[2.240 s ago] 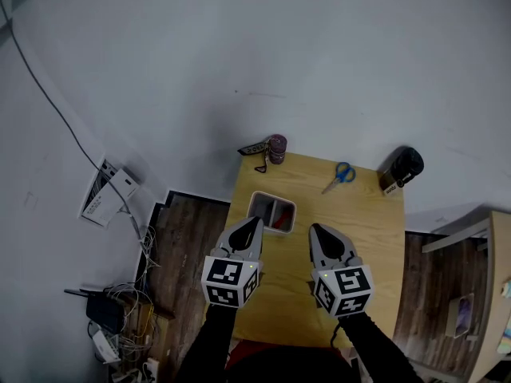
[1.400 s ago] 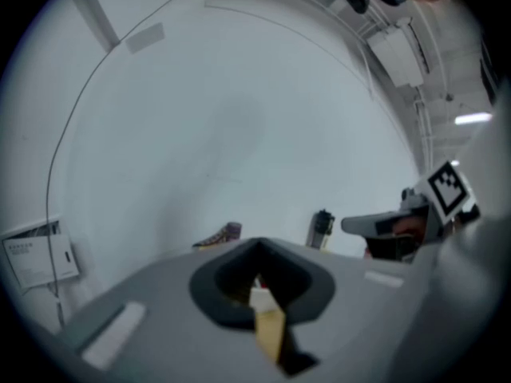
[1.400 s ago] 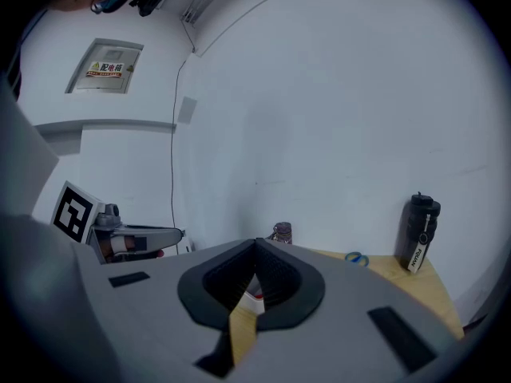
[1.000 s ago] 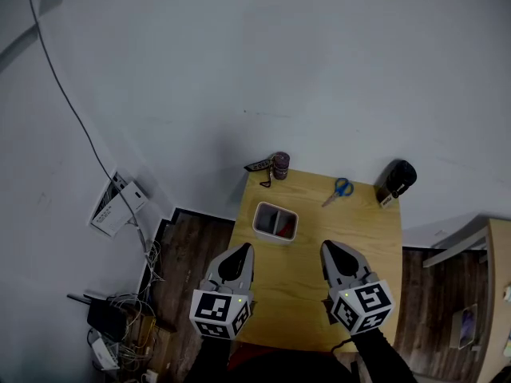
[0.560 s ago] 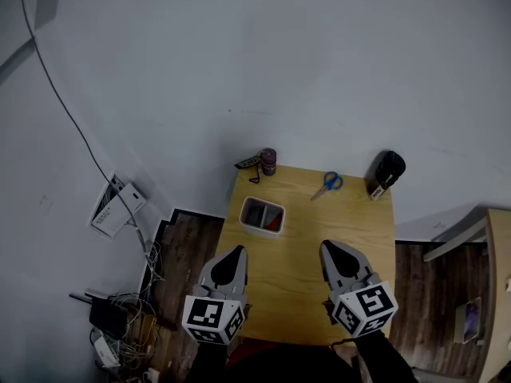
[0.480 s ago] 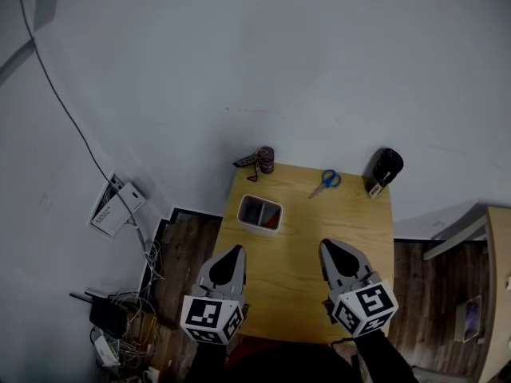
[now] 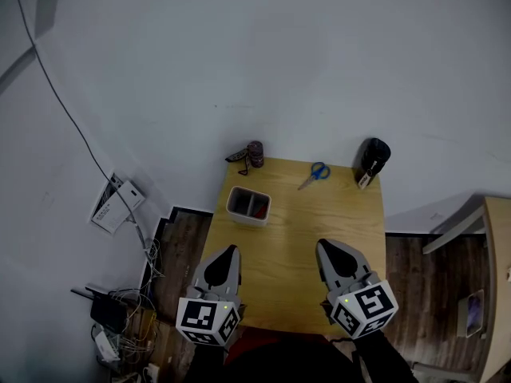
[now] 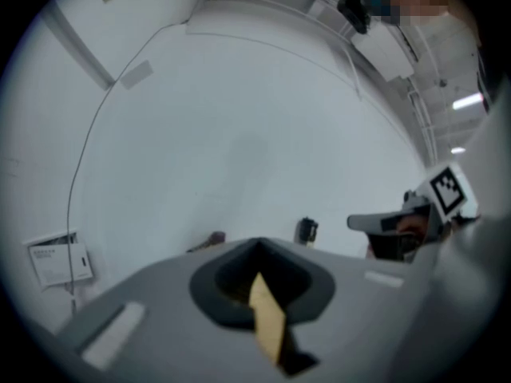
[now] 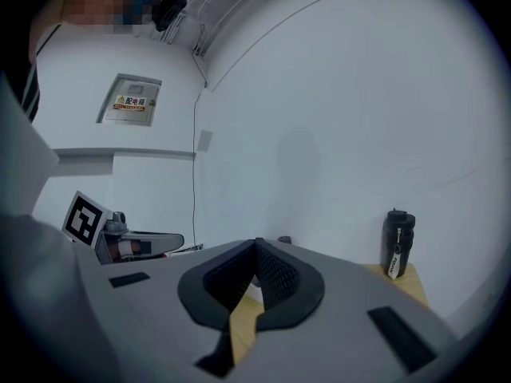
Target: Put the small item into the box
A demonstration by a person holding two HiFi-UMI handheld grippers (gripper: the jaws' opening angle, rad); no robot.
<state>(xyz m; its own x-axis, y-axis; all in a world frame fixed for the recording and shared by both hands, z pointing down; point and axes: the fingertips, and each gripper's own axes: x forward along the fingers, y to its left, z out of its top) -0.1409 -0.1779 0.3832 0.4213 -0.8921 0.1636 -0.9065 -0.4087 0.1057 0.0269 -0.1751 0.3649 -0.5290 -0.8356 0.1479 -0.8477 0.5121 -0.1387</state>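
Note:
A white box (image 7: 248,205) with a divider stands on the left part of the wooden table (image 7: 303,238). At the far edge lie blue-handled scissors (image 7: 317,171), a dark red cylinder (image 7: 255,154) and a small black item (image 7: 236,155). My left gripper (image 7: 229,250) hovers at the table's near left edge, short of the box, shut and empty. My right gripper (image 7: 323,246) is level with it over the near right part, also shut and empty. In the gripper views the left gripper (image 8: 257,244) and right gripper (image 9: 256,243) both have their jaws meeting at the tip.
A black bottle (image 7: 372,158) stands at the table's far right corner and is also seen in the right gripper view (image 9: 398,242). A white wall rises behind the table. Cables and a power strip (image 7: 120,317) lie on the floor to the left. Another table edge (image 7: 491,278) is at the right.
Both grippers have drawn back from beside the box to the table's near edge, staying shut. The head view has shifted, so the table sits further from the grippers.

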